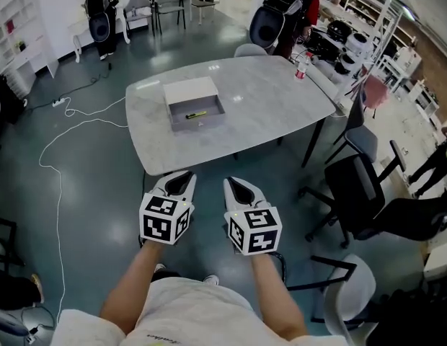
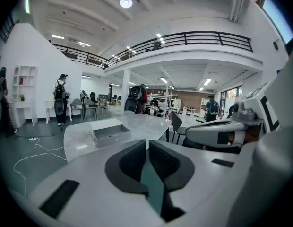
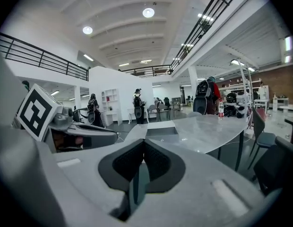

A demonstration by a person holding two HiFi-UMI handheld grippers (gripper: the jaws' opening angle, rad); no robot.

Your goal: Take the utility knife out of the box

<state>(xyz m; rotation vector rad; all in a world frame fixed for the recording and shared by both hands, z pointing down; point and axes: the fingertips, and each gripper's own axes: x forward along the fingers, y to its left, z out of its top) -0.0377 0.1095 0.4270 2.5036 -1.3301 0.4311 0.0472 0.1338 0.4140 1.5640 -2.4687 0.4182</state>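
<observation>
Both left gripper [image 1: 182, 176], right gripper [image 1: 236, 184] jaws together, empty; marble table [image 1: 281, 99] bears open box [image 1: 189, 90]; teal floor [image 1: 86, 164].

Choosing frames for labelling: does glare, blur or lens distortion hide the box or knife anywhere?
Head view: sharp, mild sheen on the table, utility knife plain in the box. Left gripper view: fisheye bending, black corners, box small, knife not discernible. Right gripper view: same bending, box nearly edge-on.
</observation>
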